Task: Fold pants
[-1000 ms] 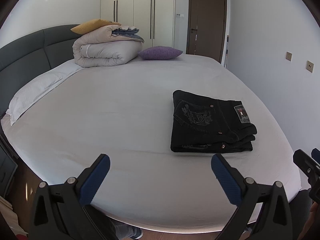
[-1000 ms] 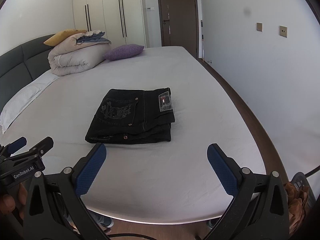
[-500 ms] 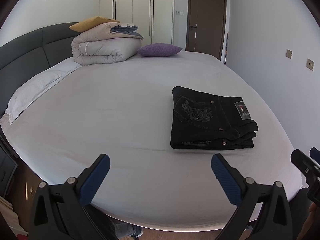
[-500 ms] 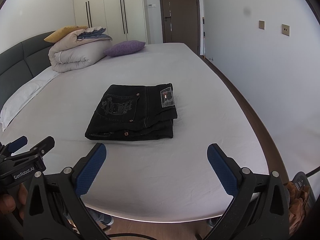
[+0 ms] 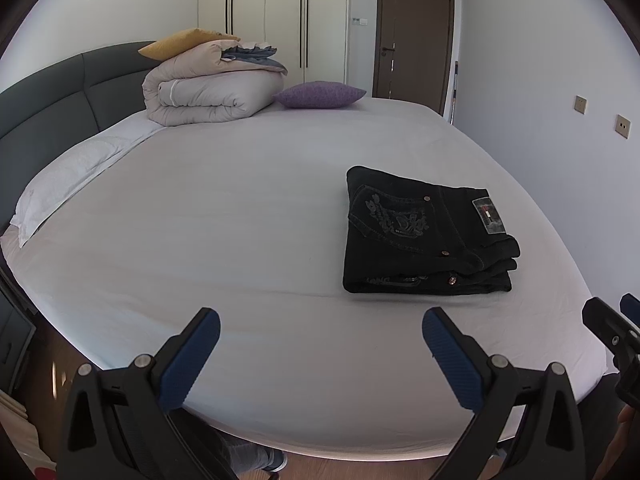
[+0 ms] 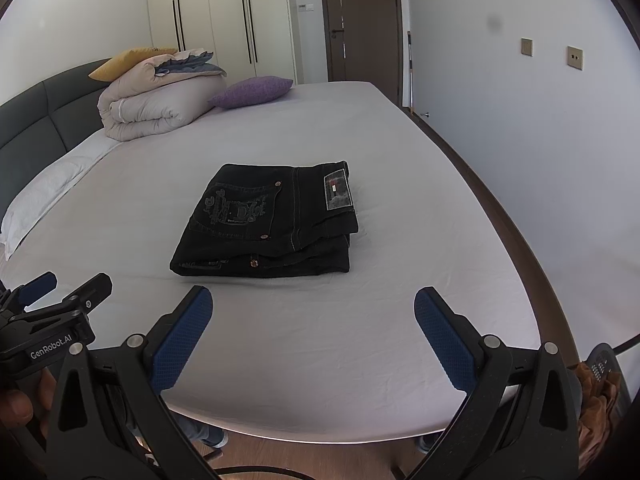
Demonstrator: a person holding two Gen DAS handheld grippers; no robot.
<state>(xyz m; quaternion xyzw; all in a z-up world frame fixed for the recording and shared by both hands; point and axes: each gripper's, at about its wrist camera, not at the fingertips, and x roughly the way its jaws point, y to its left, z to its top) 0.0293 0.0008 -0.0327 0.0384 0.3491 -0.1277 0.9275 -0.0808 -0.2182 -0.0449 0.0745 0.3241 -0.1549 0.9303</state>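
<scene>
Black jeans (image 5: 424,236) lie folded into a compact rectangle on the white bed sheet (image 5: 224,216), back pocket and label up. They also show in the right wrist view (image 6: 272,224). My left gripper (image 5: 320,356) is open and empty, held above the bed's near edge, to the left of the jeans. My right gripper (image 6: 312,336) is open and empty, just in front of the jeans and apart from them. The left gripper also shows at the left edge of the right wrist view (image 6: 60,292).
A rolled beige duvet (image 5: 204,92) with a yellow pillow and a purple cushion (image 5: 320,94) sit at the far end by the grey headboard (image 5: 44,120). A white pillow (image 5: 68,176) lies at the left. A wall runs along the right side; wood floor lies below the bed edge.
Both grippers have tilted slightly, so the bed and jeans sit a little lower in the views. The jeans have not moved. Both grippers stay open.
</scene>
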